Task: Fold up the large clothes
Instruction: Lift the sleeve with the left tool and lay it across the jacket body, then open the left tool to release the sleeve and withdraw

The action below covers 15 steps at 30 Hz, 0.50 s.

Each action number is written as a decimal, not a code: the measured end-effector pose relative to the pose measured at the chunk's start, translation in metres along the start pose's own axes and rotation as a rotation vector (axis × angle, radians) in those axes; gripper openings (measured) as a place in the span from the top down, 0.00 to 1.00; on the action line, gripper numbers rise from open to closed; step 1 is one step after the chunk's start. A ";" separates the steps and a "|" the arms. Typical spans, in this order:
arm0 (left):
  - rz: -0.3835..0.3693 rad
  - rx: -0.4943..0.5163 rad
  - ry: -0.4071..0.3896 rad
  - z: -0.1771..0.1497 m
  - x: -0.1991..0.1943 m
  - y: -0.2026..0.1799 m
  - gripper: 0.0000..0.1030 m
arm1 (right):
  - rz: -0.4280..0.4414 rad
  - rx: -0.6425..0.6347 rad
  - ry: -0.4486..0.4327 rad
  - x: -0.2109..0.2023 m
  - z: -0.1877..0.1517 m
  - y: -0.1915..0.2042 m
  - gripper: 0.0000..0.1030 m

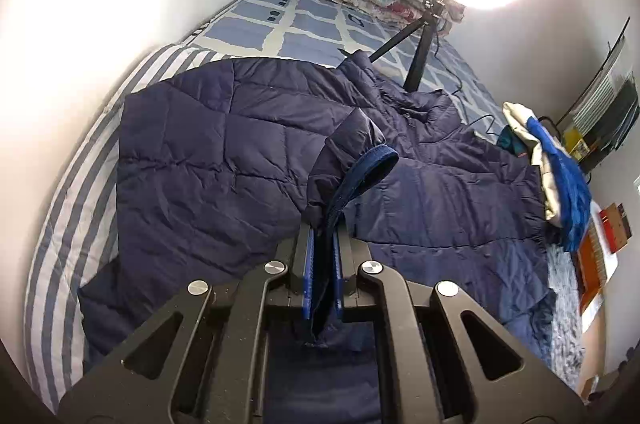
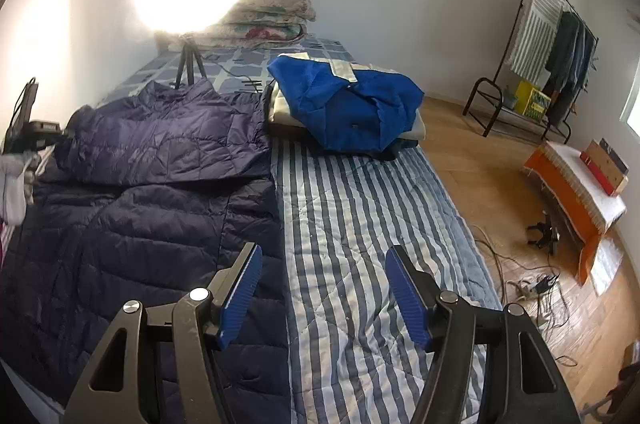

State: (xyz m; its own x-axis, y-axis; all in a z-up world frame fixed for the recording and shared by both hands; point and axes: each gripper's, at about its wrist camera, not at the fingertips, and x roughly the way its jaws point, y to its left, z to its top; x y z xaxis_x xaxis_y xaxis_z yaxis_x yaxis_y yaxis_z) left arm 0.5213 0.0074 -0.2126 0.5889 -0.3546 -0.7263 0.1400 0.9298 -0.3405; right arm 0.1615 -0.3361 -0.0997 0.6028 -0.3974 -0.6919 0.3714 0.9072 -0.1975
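A large navy quilted down jacket (image 1: 224,144) lies spread on the striped bed cover (image 1: 72,208). My left gripper (image 1: 323,236) is shut on the jacket's sleeve cuff (image 1: 360,168), which has a blue ribbed edge and stands up above the jacket body. In the right wrist view the jacket (image 2: 152,192) lies on the left half of the bed, its upper part folded over. My right gripper (image 2: 323,288) is open and empty above the striped cover (image 2: 360,224), just right of the jacket's edge.
A pile of clothes topped by a bright blue garment (image 2: 352,100) sits further up the bed. A ring light on a tripod (image 2: 188,64) stands on the bed before folded floral quilts (image 2: 276,12). Wooden floor, cables (image 2: 536,284), an orange stool and a clothes rack (image 2: 552,44) lie right.
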 end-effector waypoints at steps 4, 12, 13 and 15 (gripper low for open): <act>0.014 -0.030 0.009 0.001 0.012 0.007 0.94 | 0.004 0.000 0.007 -0.002 0.000 0.003 0.37; 0.170 -0.020 0.018 0.000 0.022 0.016 0.68 | -0.007 -0.017 0.013 -0.006 -0.001 0.004 0.37; 0.204 -0.009 0.004 0.001 0.018 0.016 0.63 | -0.006 -0.015 0.011 -0.006 -0.001 0.004 0.37; 0.255 0.012 -0.023 0.004 0.009 0.018 0.59 | -0.003 -0.014 0.009 -0.007 -0.001 0.004 0.37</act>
State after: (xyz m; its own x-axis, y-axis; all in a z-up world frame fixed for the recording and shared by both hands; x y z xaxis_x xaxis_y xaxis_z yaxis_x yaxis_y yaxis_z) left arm 0.5319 0.0216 -0.2230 0.6244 -0.1066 -0.7738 -0.0062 0.9899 -0.1414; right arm 0.1582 -0.3292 -0.0964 0.5949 -0.3993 -0.6976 0.3635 0.9077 -0.2095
